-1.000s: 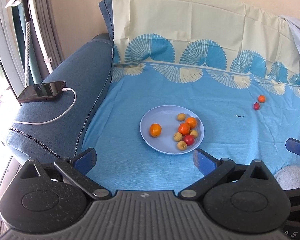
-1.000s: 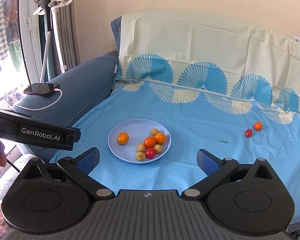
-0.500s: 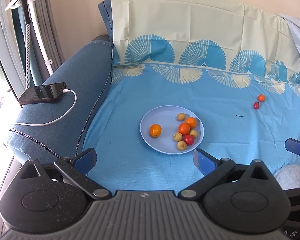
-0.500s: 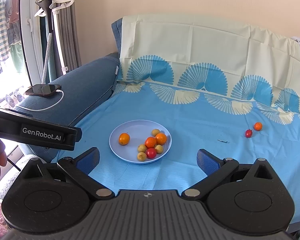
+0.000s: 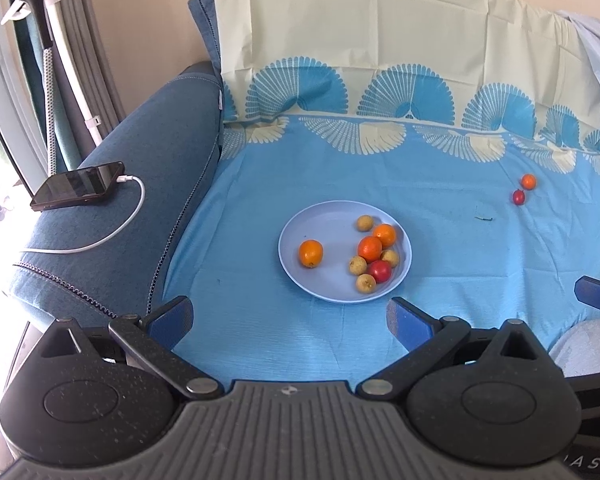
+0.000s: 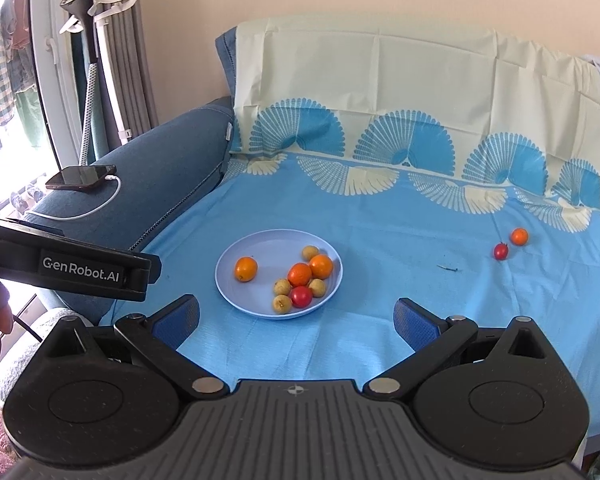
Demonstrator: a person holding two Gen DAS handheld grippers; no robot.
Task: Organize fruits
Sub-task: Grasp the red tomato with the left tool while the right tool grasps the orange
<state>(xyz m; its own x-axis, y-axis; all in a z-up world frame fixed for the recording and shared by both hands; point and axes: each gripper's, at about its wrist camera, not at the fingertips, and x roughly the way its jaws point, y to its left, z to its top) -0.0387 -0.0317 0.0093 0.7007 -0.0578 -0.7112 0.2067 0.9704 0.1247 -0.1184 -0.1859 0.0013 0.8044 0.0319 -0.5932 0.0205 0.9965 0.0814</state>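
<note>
**Both grippers poised before the plate, two fruits yet to be gathered**

Left gripper [image 5: 288,316] and right gripper [image 6: 296,320], each with jaws spread wide and holding nothing, hover over the near edge of the blue sheet [image 5: 440,248] that covers the sofa; the pale plate [image 6: 256,248] lies on the sheet ahead of both, bearing three orange fruits, four small yellow-brown fruits and one red fruit [image 6: 301,296]; of these, one orange fruit [image 6: 246,269] sits apart on the plate's left side, the rest cluster on its right side. Well apart from the plate, toward the right rear of the sheet, a stray orange fruit [image 6: 519,236] and a stray red fruit [image 6: 501,251] lie just beside each other; a small dark stem [image 6: 448,268] lies between them and the plate. A phone [image 5: 78,186] on a white cable rests on the sofa arm. Across the last second the scene barely alters; both views shift only slightly, neither gripper closes, no fruit moves; the task therefore appears largely advanced yet paused, the likely next step being a reach by the right gripper toward the two strays.
</note>
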